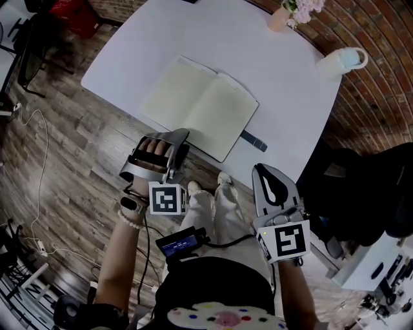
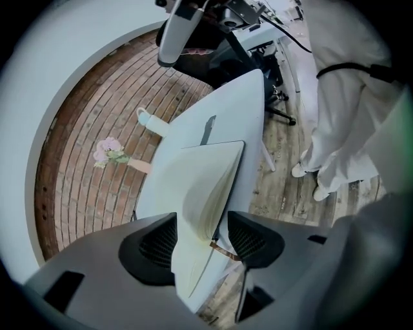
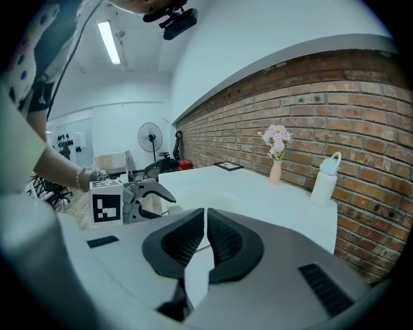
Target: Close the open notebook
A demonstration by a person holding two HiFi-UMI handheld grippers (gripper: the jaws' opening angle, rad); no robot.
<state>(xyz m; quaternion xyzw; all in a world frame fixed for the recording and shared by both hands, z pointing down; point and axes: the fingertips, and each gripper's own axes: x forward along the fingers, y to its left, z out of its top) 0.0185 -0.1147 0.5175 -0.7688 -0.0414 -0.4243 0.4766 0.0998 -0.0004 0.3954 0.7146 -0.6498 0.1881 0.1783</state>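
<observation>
The open notebook (image 1: 200, 106) lies flat on the white table (image 1: 129, 51), its cream pages facing up. My left gripper (image 1: 179, 137) is at the notebook's near edge. In the left gripper view its jaws stand wide apart, and the notebook's (image 2: 200, 187) near edge with a brown ribbon lies between them. The pads (image 2: 158, 242) do not press on it. My right gripper (image 1: 261, 170) hangs off the table's near corner, to the right of the notebook. Its jaws are shut with nothing between them in the right gripper view (image 3: 205, 225).
A dark strap or pen (image 1: 253, 140) lies on the table by the notebook's right corner. A white bottle (image 1: 342, 61) and a vase of flowers (image 1: 287, 13) stand at the table's far side by the brick. A dark chair (image 1: 361, 193) is at the right.
</observation>
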